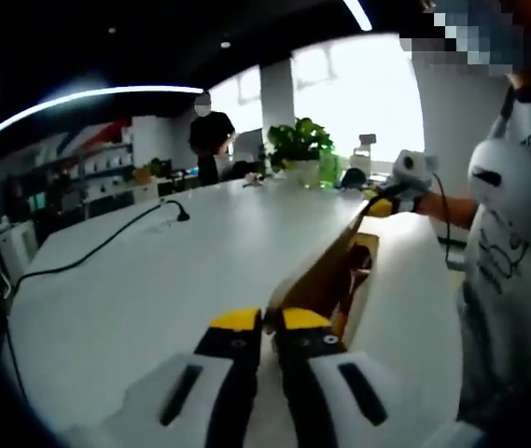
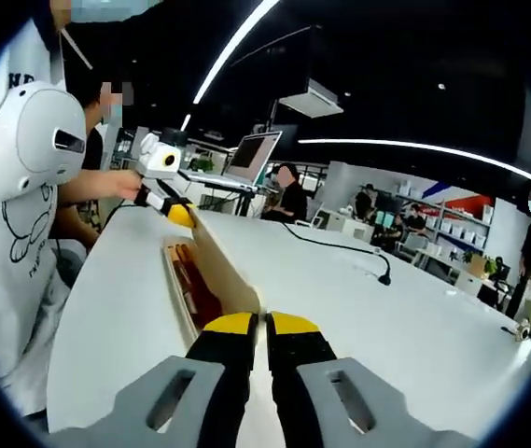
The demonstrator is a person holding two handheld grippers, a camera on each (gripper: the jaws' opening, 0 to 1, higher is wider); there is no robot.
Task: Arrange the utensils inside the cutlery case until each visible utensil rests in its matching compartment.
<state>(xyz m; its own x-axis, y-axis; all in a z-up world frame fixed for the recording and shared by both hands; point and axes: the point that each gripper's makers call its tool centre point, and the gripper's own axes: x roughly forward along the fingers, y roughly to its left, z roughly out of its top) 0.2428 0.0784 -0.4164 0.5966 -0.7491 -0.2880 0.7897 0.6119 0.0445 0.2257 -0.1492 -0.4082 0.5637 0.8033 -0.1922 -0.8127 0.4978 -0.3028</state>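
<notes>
A long wooden cutlery case point(image 2: 174, 280) lies open on the white table point(image 1: 153, 289), with brown utensils point(image 2: 193, 287) lengthwise inside, too blurred to tell apart. Its thin lid point(image 2: 220, 266) stands up on edge along the case. My right gripper point(image 2: 263, 323) is shut on one end of the lid. My left gripper point(image 1: 272, 320) is shut on the other end of the lid point(image 1: 326, 257), beside the case point(image 1: 366, 266). Each gripper shows at the far end in the other's view: the right gripper point(image 1: 383, 203) and the left gripper point(image 2: 177, 211).
A person in a white printed shirt point(image 1: 512, 243) stands at the table edge beside the case. A black cable point(image 1: 106, 245) crosses the table. A potted plant point(image 1: 298, 145) and a laptop point(image 2: 254, 154) sit at the far ends. Other people stand further off.
</notes>
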